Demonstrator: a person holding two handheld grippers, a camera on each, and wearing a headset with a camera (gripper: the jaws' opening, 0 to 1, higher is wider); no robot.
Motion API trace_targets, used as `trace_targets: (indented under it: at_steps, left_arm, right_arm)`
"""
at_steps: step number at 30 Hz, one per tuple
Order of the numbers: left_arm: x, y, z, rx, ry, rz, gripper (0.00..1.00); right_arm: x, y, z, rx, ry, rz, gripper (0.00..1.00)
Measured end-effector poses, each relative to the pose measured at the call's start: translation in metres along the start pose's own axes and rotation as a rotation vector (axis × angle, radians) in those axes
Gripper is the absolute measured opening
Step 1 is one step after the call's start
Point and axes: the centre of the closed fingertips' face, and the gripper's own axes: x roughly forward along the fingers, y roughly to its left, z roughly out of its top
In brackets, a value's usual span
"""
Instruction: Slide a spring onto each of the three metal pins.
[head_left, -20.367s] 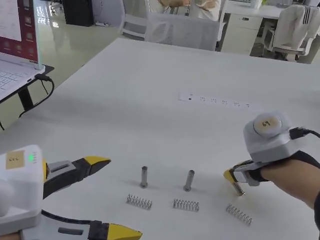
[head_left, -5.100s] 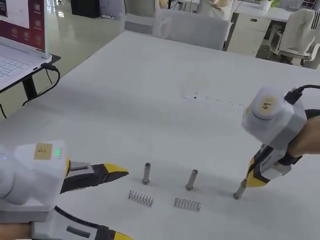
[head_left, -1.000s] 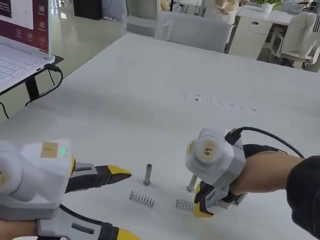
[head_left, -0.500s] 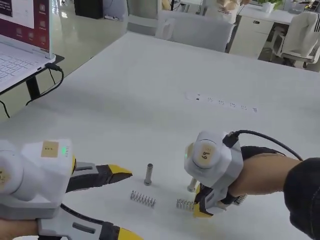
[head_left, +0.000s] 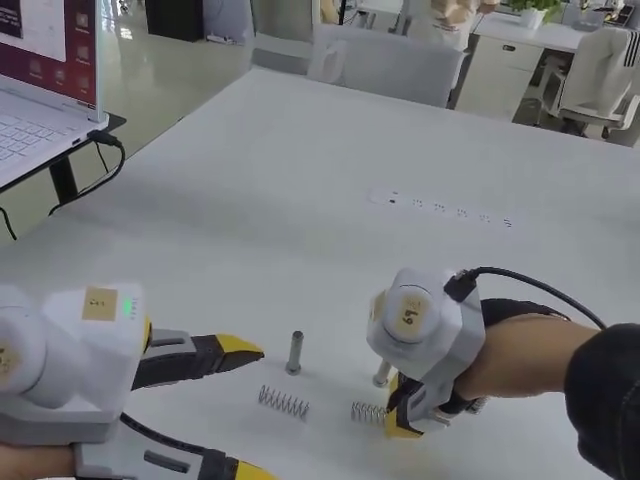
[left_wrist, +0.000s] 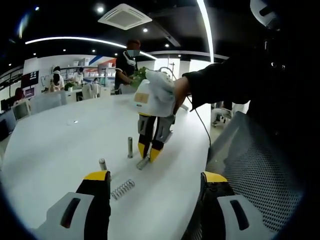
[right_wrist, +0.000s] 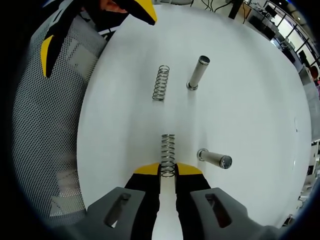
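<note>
**White tabletop, right tool on the middle spring, two pins bare**

Office room, white tabletop (head_left: 300, 180), open laptop (head_left: 35, 110) off its left edge, chairs at the far end.

Right tool (right_wrist: 168, 170): jaws drawn in tight on the near end of the middle spring (right_wrist: 168, 147). The tips touch it on both sides, so it reads as clenched on it. The spring is not lifted and lies flat on the tabletop.

Left tool (left_wrist: 156, 176): jaws wide apart, nothing between them. It hangs low at the person's left, well apart from the pins.

Middle pin (right_wrist: 214, 159): upright, bare, just beside the gripped spring. Left pin (right_wrist: 197, 73): upright, bare. The left spring (right_wrist: 161, 83) lies loose and flat near it, on the person's side.

Key relation: the gripped spring's long axis is flat and runs straight out along the right tool's jaws, toward the left tool. The middle pin's axis is vertical. In the right gripper view the pin is to the right of the spring. In the head view it is just beyond the spring, partly behind the tool. The right tool is much the nearer one.

Judged step: picking up this spring for the middle pin. Next it needs lifting, turning upright with the free end down, then lowering over the pin top.

Risks: held by one end only, the spring may sag or flick out. A sideways knock could tip the pin; can't tell whether it is fixed.
</note>
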Motion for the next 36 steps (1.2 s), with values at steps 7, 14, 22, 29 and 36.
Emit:
trace_targets:
  at_steps: [7, 14, 22, 29, 36]
  left_arm:
    - [0.0, -0.001, 0.0, 0.005, 0.003, -0.003, 0.69]
    - [-0.002, -0.001, 0.002, 0.013, 0.004, -0.003, 0.68]
    - [-0.006, 0.003, 0.007, 0.022, -0.001, 0.006, 0.67]
    - [-0.005, 0.004, 0.01, 0.036, 0.004, -0.002, 0.67]
    - [-0.003, 0.004, 0.012, 0.046, 0.011, -0.009, 0.66]
  right_arm:
    - [0.0, -0.001, 0.0, 0.025, -0.015, -0.016, 0.08]
    - [0.0, -0.002, 0.0, 0.049, -0.031, -0.023, 0.08]
    - [-0.002, 0.008, -0.006, 0.056, -0.005, -0.016, 0.08]
    - [-0.013, 0.016, -0.004, 0.085, -0.029, -0.002, 0.08]
    - [-0.032, 0.021, 0.0, 0.089, -0.058, -0.004, 0.08]
